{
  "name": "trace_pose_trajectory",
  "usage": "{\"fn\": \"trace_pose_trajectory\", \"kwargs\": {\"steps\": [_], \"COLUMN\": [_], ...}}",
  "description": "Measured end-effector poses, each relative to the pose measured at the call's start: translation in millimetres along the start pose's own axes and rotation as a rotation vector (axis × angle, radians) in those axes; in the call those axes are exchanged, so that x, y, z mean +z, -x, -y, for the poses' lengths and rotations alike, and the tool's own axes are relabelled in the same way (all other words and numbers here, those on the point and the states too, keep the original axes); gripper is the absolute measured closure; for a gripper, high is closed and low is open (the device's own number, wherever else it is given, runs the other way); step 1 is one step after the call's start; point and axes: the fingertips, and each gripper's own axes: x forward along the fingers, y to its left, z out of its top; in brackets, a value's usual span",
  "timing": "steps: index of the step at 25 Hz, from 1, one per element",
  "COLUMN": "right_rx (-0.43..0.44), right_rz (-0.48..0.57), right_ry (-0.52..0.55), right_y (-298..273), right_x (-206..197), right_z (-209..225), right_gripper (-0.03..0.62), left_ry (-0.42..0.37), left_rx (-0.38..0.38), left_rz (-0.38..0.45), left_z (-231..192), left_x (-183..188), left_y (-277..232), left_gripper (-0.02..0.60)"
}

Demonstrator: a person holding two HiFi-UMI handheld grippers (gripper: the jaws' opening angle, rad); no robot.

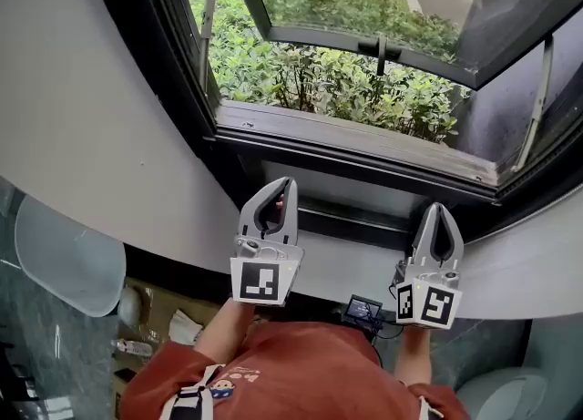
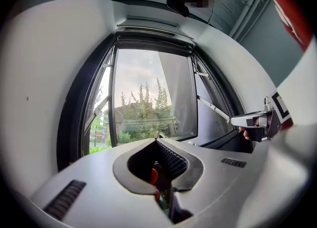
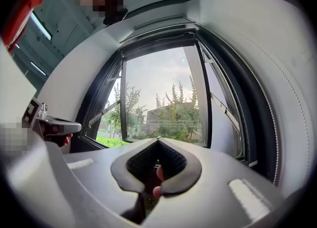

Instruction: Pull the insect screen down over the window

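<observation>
window frame (image 1: 155, 35): black | left gripper (image 1: 280, 183): grey | shrubs (image 1: 319, 81): green | shirt (image 1: 301, 373): red

This is a room in a modern building. A dark-framed window (image 1: 355, 143) sits in a smooth, curved white wall (image 1: 91, 117) and opens outward over a green hedge (image 1: 301, 76).

left gripper (image 1: 281, 183): grey, checkered marker cube (image 1: 265, 282) | right gripper (image 1: 437, 209): same | shirt (image 1: 301, 374): red

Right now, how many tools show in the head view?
2. The left tool sits low at centre-left and the right tool low at right. Both are shut, empty and aimed at the window frame. Nothing suggests a hidden third.
</observation>
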Motion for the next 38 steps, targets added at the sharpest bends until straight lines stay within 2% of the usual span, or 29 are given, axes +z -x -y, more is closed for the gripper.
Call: {"fn": "trace_pose_trajectory", "kwargs": {"steps": [8, 14, 23, 38], "right_rx": [-0.006, 0.002, 0.021, 0.020], "right_rz": [0.020, 0.030, 0.069, 0.212], "right_ry": [-0.017, -0.010, 0.022, 0.079], "right_y": [0, -3, -12, -31], "right_x": [0, 3, 17, 72], "right_z": [-7, -10, -18, -11], "right_gripper": [0.585, 0.585, 0.585, 0.585], "left_ry": [-0.004, -0.006, -0.004, -0.032], "left_rx": [-0.026, -0.009, -0.012, 0.011], "left_rz": [0.038, 0.015, 0.054, 0.174], "left_z": [6, 4, 2, -10], "left_x": [1, 0, 12, 63], "left_y": [6, 3, 1, -13], "left_gripper": [0.575, 0.575, 0.577, 0.577]}}
